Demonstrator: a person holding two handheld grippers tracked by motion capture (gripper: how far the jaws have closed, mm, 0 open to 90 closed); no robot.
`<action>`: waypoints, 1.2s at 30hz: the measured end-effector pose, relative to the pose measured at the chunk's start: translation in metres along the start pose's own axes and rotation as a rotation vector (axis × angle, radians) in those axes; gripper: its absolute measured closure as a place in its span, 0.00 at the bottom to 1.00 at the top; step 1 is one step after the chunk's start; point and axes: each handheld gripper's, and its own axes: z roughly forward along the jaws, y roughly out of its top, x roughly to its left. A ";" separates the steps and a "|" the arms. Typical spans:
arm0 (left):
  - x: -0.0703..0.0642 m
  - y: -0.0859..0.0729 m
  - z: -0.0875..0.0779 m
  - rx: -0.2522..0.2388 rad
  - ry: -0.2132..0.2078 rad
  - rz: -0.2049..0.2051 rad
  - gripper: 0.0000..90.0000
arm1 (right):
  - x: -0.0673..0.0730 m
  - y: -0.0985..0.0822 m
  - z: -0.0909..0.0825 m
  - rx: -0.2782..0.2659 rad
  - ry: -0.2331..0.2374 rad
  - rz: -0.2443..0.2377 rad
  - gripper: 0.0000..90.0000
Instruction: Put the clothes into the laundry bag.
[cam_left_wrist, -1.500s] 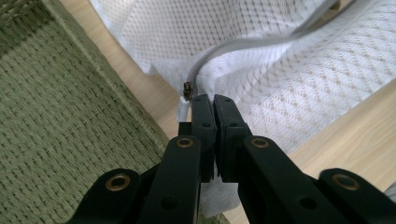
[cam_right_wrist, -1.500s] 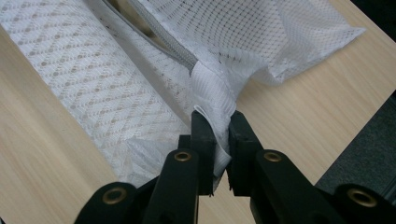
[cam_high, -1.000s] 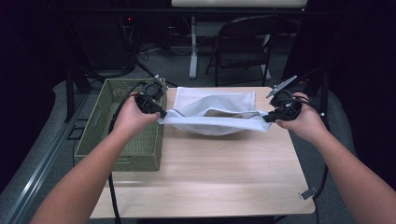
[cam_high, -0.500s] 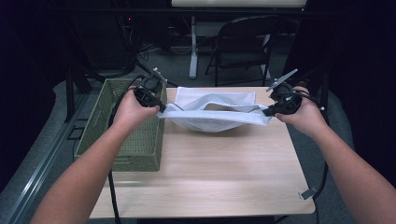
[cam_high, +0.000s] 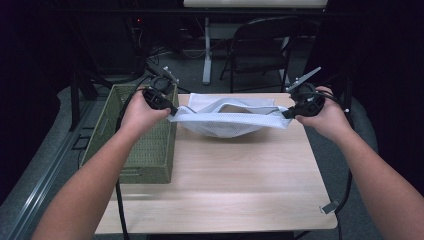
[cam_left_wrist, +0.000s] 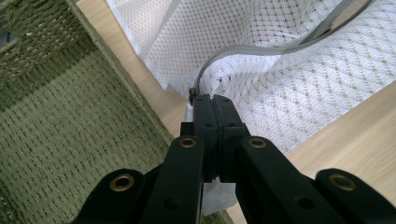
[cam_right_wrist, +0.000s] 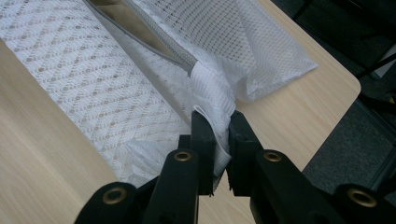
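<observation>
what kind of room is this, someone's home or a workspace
Probably a lab or office workspace, not a home: a folding chair and a desk leg stand beyond the wooden table, with cables on the floor.

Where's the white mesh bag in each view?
High view: mesh bag centre of the table, stretched between both grippers.
Left gripper view: upper right, corner pinched in the jaws.
Right gripper view: upper left to centre, end pinched in the jaws.
Shared landmark: its grey zipper.
</observation>
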 end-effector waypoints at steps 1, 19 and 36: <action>0.000 0.000 -0.001 -0.003 -0.001 0.001 0.99 | 0.000 0.000 -0.001 0.002 -0.004 -0.004 0.92; 0.005 0.006 -0.002 -0.009 0.003 -0.016 0.99 | -0.001 0.007 -0.004 -0.005 -0.015 -0.003 0.92; 0.002 0.003 -0.003 -0.003 0.000 -0.005 0.99 | 0.001 0.005 -0.005 0.006 -0.019 -0.016 0.92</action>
